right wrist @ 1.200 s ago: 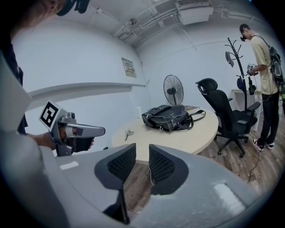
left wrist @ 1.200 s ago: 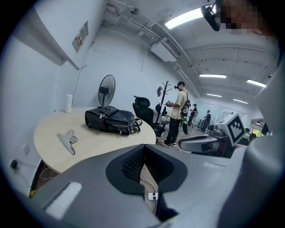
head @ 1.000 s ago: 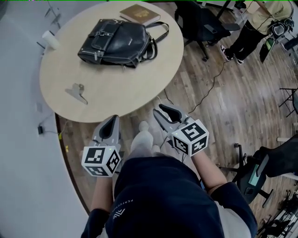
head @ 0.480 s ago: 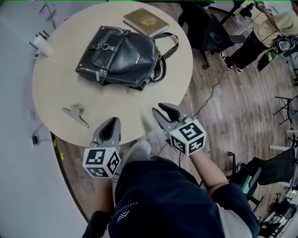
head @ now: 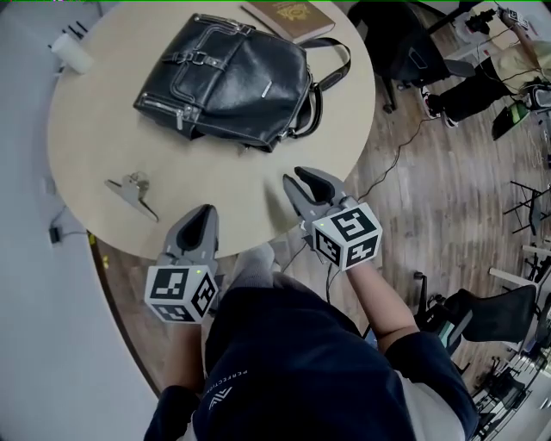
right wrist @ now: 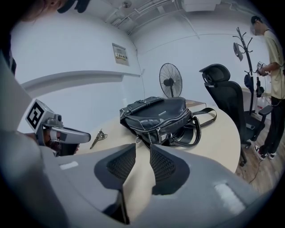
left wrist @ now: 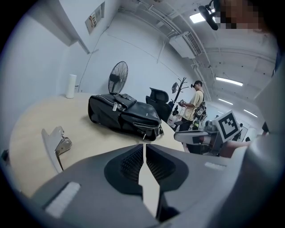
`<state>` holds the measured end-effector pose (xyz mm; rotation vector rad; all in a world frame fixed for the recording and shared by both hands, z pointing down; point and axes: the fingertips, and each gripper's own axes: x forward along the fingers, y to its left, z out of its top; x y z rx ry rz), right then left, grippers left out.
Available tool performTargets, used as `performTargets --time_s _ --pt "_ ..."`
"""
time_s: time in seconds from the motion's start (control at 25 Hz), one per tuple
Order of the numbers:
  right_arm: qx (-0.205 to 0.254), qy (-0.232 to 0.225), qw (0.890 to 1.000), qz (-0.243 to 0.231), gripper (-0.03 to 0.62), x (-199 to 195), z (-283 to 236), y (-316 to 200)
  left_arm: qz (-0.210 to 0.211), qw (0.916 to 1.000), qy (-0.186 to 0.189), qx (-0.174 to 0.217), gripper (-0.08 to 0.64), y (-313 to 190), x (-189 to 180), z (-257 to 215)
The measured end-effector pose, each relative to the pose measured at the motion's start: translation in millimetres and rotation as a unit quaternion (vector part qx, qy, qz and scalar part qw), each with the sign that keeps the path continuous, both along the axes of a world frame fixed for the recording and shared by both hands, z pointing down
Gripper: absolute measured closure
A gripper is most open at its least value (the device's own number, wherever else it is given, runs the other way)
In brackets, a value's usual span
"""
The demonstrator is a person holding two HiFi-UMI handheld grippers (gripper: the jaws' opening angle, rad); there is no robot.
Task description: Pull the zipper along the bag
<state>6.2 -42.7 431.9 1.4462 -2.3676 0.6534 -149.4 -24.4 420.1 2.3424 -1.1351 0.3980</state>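
**A:** Looking at a black bag [head: 225, 82] lying flat on the round bench [head: 86, 146], toward the far side. Got a book [head: 288, 15] just behind it and a metal clip [head: 131, 188] off to the near left. Any clue about the current step?

**B:** Reach-in, by the look of it. Nothing grabbed yet. Both hovering around the near edge of the bench, well short of the bag. Left tongs [head: 203, 212] down to a thin slit and closing, nothing in between. Right tongs [head: 303, 178] spread wide, just starting to close, also nothing in between.

**A:** Can spot the zipper [right wrist: 160, 126] from the right gripper view, running along the bag's near edge, plus a likely pull tab [right wrist: 137, 140] dangling at the corner. Zipped shut or not?

**B:** Can't say for sure from here. Best guess for the next move: bring both in over the bench and pin the bag body with one to stop any sliding. Then pinch that little tab with the other and drag along the teeth. Calls for a fine pinch on such a small tab. Probably worth reopening the left before going for anything.
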Motion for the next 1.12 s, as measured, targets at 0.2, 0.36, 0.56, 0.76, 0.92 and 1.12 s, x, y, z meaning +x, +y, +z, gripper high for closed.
performTargets --time_s 0.2,0.36,0.56,0.76,0.92,1.12 --pt "0.006 0.010 1.000 0.009 0.494 3.2 2.8 -24.4 0.005 1.0000 0.000 0.001 0.520 -9.5 8.0 -3.9" --pt "0.010 0.022 1.000 0.013 0.494 2.9 6.4 -45.4 0.002 1.0000 0.001 0.002 0.520 -20.5 9.1 -6.6" --pt "0.011 0.029 0.999 0.019 0.492 3.7 11.7 -58.8 0.009 0.9999 0.000 0.005 0.520 -31.2 8.7 -9.2" --pt "0.007 0.032 0.999 0.018 0.492 2.1 17.3 -67.6 0.015 0.9999 -0.005 -0.001 0.520 -37.5 12.1 -14.1" --pt "0.009 0.033 0.999 0.005 0.492 0.4 19.3 -72.4 0.012 0.9999 -0.006 -0.010 0.521 -38.8 18.0 -11.4" --pt "0.016 0.037 0.999 -0.025 0.492 -5.3 21.7 -78.8 -0.009 0.9998 -0.009 -0.012 0.522 -45.6 19.6 -10.7"
